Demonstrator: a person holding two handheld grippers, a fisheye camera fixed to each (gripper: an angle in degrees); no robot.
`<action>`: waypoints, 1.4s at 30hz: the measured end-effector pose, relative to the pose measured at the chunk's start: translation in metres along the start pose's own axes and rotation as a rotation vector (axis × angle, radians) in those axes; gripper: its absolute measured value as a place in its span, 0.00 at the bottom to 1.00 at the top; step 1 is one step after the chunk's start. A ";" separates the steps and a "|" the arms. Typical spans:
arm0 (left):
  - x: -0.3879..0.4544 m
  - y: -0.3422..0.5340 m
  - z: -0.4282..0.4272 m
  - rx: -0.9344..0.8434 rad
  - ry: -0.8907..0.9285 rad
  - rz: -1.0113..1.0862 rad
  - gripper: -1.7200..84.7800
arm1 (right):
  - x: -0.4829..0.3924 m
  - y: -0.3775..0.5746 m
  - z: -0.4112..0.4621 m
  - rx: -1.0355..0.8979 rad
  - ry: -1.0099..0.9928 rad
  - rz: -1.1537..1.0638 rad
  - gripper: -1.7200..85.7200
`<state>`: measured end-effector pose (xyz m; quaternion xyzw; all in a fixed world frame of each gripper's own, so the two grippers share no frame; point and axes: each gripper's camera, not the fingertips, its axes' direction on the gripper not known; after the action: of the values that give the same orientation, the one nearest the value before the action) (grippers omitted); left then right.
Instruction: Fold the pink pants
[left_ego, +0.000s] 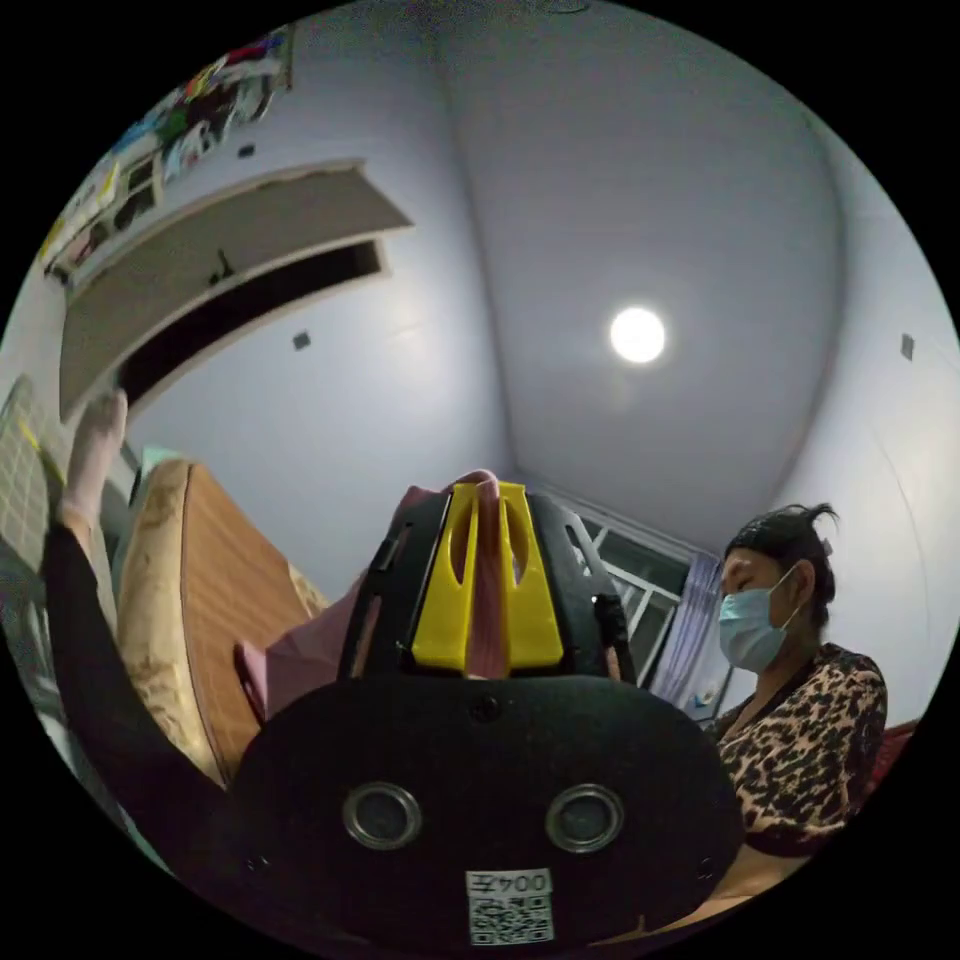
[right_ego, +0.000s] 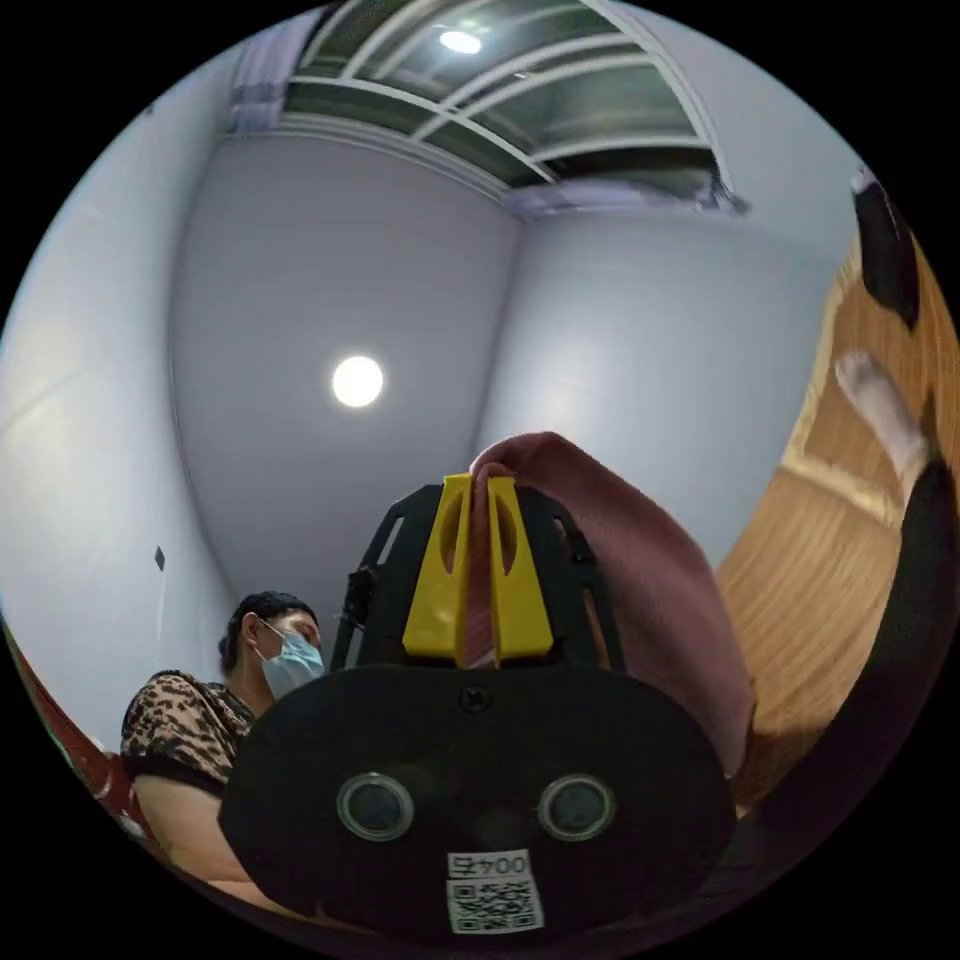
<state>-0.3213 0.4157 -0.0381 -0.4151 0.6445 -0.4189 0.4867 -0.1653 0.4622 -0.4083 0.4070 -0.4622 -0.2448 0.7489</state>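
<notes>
Pants (right_ego: 640, 600) edges between both grippers' jaws

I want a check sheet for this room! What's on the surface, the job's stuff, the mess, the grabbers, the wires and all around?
Surface: wood-grain board, mostly bare.
Job's things: pink pants lifted, draping to one side in the right gripper view.
Clutter: nothing seen.
Grippers: left gripper shut on pink fabric; right gripper shut on pink fabric.
Cables: nothing seen.
Surroundings: ceiling light, window, open door, a person seated nearby.
</notes>
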 end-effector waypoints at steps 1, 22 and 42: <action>0.019 -0.014 -0.014 0.033 -0.040 0.060 0.05 | -0.025 -0.014 -0.010 0.022 0.018 -0.055 0.06; 0.020 0.033 0.137 -0.216 0.158 0.026 0.06 | -0.107 0.048 0.055 -0.827 -0.095 -0.137 0.08; -0.061 0.442 0.459 -1.235 0.164 -0.262 0.22 | -0.087 0.145 0.115 -1.057 -0.014 -0.048 0.12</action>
<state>0.0807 0.5450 -0.5189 -0.6614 0.7461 -0.0564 0.0513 -0.3084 0.5628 -0.3021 -0.0171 -0.2713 -0.4642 0.8430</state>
